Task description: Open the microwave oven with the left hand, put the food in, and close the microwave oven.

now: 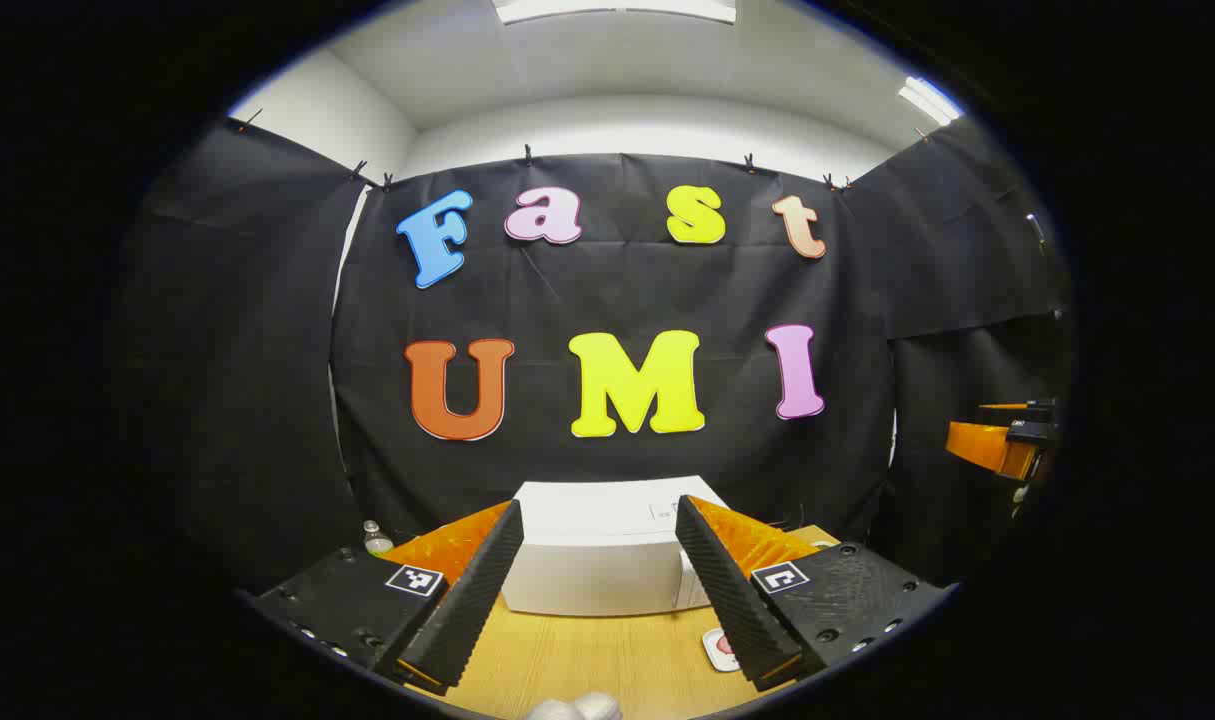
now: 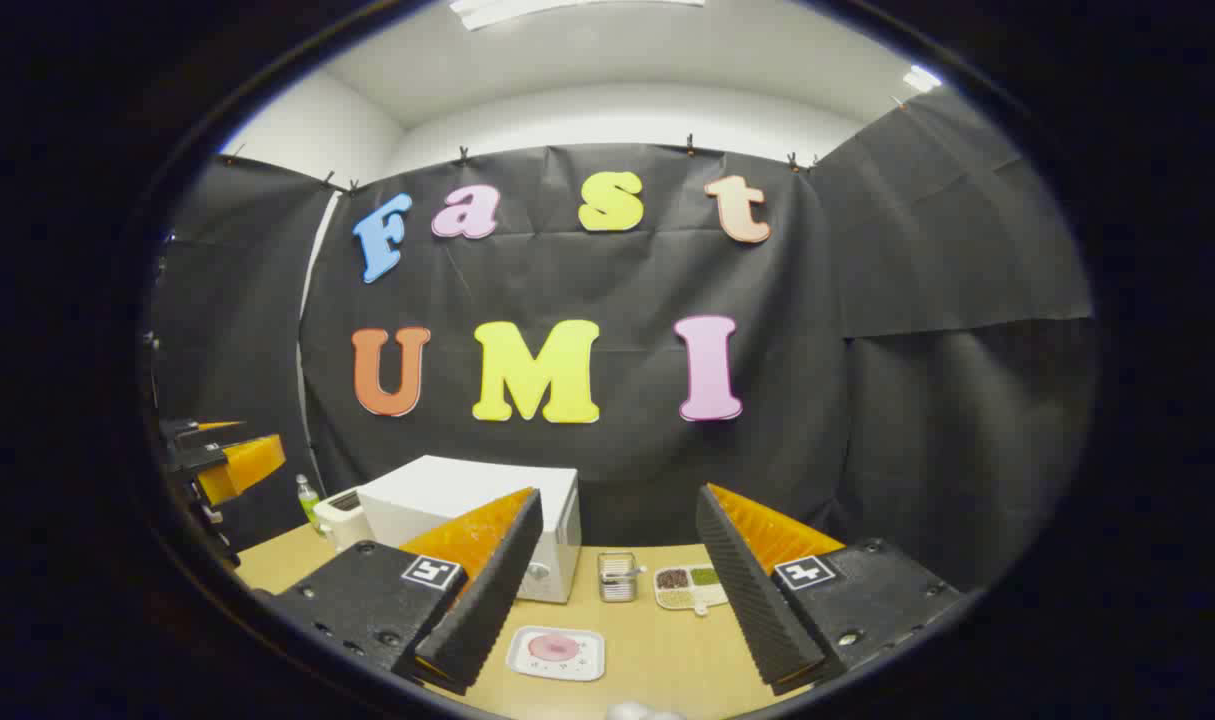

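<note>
A: Right, left gripper view first, items left to right. Lower left of frame: a small bottle (image 1: pixel 375 538) at the table's far edge, partly behind the near finger.

B: Next, bottom centre: the left gripper (image 1: pixel 599 585), fingers spread wide apart, released, grasping nothing. Between them, the white microwave oven (image 1: pixel 597 560), door closed, standing on the wooden table (image 1: pixel 587 660) against the booth wall.

A: Lower right of centre: a white plate with pink food (image 1: pixel 719 648), partly hidden by the right-hand finger, on the table in front of the microwave's right end. Far right edge, mid height: the right gripper (image 1: pixel 1007 440), seen side-on and well apart from everything on the table.

B: Right gripper view, then. Far left edge, mid height: the left gripper, held above the table's level. Lower left: the bottle, just beside a white toaster (image 2: pixel 341 515), which stands just beside the microwave oven.

A: Bottom centre: the right gripper (image 2: pixel 617 590), fingers wide apart, released, nothing between them. The plate with pink food lies on the table low between the fingers, in front of the microwave.

B: Centre, farther back: a small wire-sided holder (image 2: pixel 617 578), then a white divided tray (image 2: pixel 689 586) with dark and green contents, just right of it.
</note>
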The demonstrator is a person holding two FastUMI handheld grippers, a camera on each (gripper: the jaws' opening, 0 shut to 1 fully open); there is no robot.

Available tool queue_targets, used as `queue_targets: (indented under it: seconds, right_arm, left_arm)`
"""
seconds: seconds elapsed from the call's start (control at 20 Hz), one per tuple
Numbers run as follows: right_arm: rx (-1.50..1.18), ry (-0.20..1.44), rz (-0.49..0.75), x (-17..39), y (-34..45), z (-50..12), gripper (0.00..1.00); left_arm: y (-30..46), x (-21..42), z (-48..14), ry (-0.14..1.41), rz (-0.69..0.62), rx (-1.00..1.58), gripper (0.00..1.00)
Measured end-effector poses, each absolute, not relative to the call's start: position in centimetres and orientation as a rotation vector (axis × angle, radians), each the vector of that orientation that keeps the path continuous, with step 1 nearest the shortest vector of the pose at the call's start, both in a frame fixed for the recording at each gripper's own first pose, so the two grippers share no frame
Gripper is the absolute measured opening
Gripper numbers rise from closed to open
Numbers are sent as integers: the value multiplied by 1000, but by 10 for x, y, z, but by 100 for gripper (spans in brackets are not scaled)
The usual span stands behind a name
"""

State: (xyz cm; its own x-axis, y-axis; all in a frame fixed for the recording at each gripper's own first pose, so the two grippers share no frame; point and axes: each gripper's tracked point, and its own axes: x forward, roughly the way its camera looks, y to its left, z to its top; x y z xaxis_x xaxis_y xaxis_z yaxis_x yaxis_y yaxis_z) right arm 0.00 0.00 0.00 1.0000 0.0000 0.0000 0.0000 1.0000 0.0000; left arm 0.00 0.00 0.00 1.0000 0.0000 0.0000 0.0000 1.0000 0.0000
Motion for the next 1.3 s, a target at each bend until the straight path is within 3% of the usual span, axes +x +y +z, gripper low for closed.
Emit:
queue_targets:
  seconds: [0.85,1.3]
  right_arm:
    - [2,25,23,12,5,-6,99]
    - [-17,74,-46,5,-38,-20,99]
  left_arm:
    - [1,20,-13,-13,8,9,96]
    - [-74,93,-121,27,-103,23,96]
